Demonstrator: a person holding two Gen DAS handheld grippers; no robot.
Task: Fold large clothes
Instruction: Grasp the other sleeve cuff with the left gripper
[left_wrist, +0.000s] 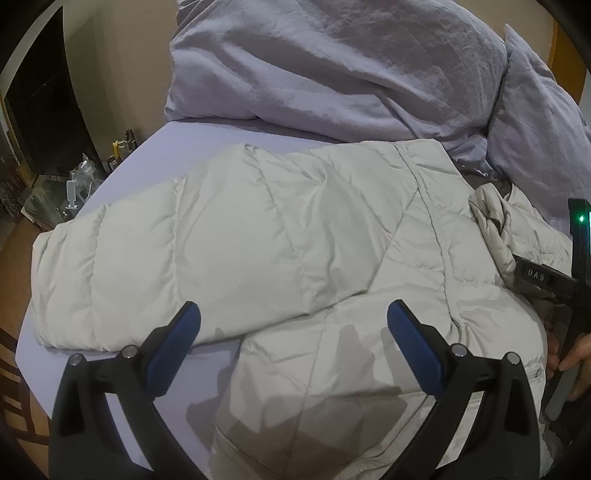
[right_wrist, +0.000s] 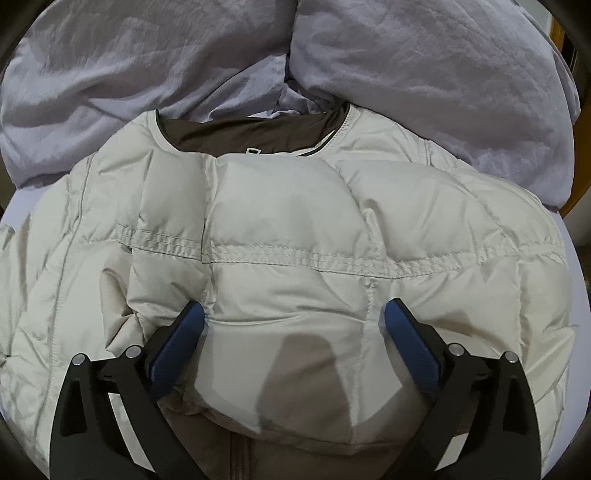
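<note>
Right wrist — puffy cream jacket (right_wrist: 295, 229), sleeve-folded

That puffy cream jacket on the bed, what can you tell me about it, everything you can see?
The jacket is a cream, quilted, puffy down-style garment with stitched seams and a smooth, slightly shiny shell. Its round neckline shows a dark brown lining. It lies on a lilac sheet, its collar end against rumpled lilac bedding. One sleeve stretches out sideways; the other seems folded across the chest. Both sets of tongs are open over it, the right tongs straddling a puffed panel.
</note>
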